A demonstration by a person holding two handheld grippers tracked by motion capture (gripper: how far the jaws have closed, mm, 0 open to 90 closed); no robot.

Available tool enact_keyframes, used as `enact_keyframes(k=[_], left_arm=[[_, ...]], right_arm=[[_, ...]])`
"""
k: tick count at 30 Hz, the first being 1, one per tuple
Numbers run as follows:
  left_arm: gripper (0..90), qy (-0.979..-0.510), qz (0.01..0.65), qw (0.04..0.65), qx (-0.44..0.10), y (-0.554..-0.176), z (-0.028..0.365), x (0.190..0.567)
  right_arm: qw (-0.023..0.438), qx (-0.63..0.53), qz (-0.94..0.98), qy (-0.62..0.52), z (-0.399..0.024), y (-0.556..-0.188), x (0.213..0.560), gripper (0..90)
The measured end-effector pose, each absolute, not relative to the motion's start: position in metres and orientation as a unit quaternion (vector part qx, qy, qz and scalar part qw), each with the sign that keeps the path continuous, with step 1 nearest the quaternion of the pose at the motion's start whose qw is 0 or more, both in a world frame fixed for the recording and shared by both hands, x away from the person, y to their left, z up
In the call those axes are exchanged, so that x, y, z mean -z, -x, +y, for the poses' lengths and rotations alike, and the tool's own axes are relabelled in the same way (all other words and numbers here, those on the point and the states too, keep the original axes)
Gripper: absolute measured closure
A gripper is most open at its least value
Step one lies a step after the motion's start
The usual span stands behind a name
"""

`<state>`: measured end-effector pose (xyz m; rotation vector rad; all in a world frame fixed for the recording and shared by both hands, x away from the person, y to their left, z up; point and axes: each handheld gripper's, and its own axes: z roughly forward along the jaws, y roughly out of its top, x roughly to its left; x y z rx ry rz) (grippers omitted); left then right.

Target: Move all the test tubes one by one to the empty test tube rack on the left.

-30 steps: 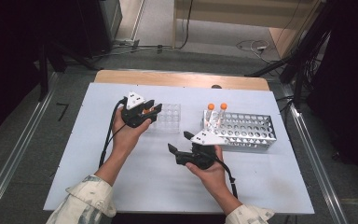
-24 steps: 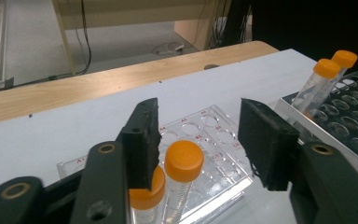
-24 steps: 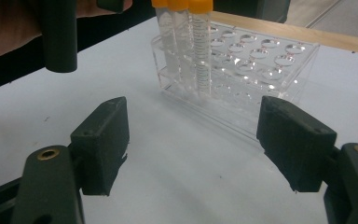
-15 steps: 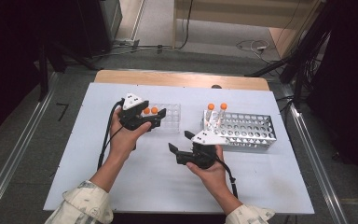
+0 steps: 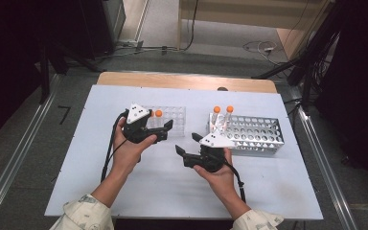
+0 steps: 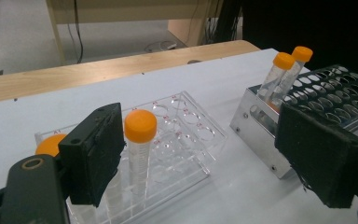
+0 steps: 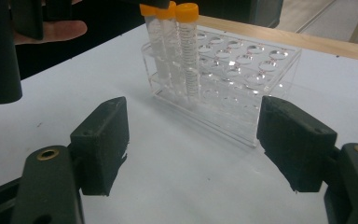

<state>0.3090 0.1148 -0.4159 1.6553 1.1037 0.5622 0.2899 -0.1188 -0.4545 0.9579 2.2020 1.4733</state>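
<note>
From above, my left gripper [image 5: 165,130] sits at the near edge of the clear rack [image 5: 178,115], its jaws having just been opening; nothing is between them now. An orange-capped tube [image 5: 158,114] stands in the rack just behind that gripper's body. My right gripper [image 5: 187,145] hovers over bare table [image 5: 86,158] between the clear rack and the metal rack [image 5: 263,139], jaws spread wide and empty. Two more capped tubes [image 5: 223,117] stand in the metal rack just beyond it.

Along the left gripper's jaws, the released tube [image 6: 140,154] stands upright in the clear rack just inside my left pad [image 6: 95,154], apart from it as far as I can tell. A second orange cap [image 6: 50,143] peeks out behind that pad. The other pad is well clear on the far side, in front of the metal rack [image 6: 261,126].

Along the right gripper's jaws, both pads are wide apart over the table, with the clear rack [image 7: 223,79] ahead and three capped tubes [image 7: 170,46] at its left end.

My worry: the left pad is so close to the standing tube that pulling back at an angle could catch it or its cap, tilting it or dragging the light rack. I would lift clear first.
</note>
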Motion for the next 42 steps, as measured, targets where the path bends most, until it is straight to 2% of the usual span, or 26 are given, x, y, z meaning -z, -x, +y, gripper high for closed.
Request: enact_keyframes(k=[10,23,28,42], left_arm=[[13.3,-0.681,0.454,0.518,-0.249,-0.306,0.115,0.418],[12.8,-0.688,0.447,0.519,-0.239,-0.305,0.114,0.421],[12.7,-0.688,0.444,0.525,-0.232,-0.302,0.115,0.42],[12.0,-0.696,0.439,0.523,-0.223,-0.299,0.113,0.42]], right_arm=[[0.167,-0.521,0.764,-0.342,-0.126,-0.292,0.451,23.6],[0.18,-0.527,0.753,-0.352,-0.138,-0.297,0.444,23.1],[0.189,-0.526,0.744,-0.366,-0.147,-0.302,0.442,16.6],[0.25,-0.504,0.718,-0.409,-0.179,-0.321,0.439,12.2]])
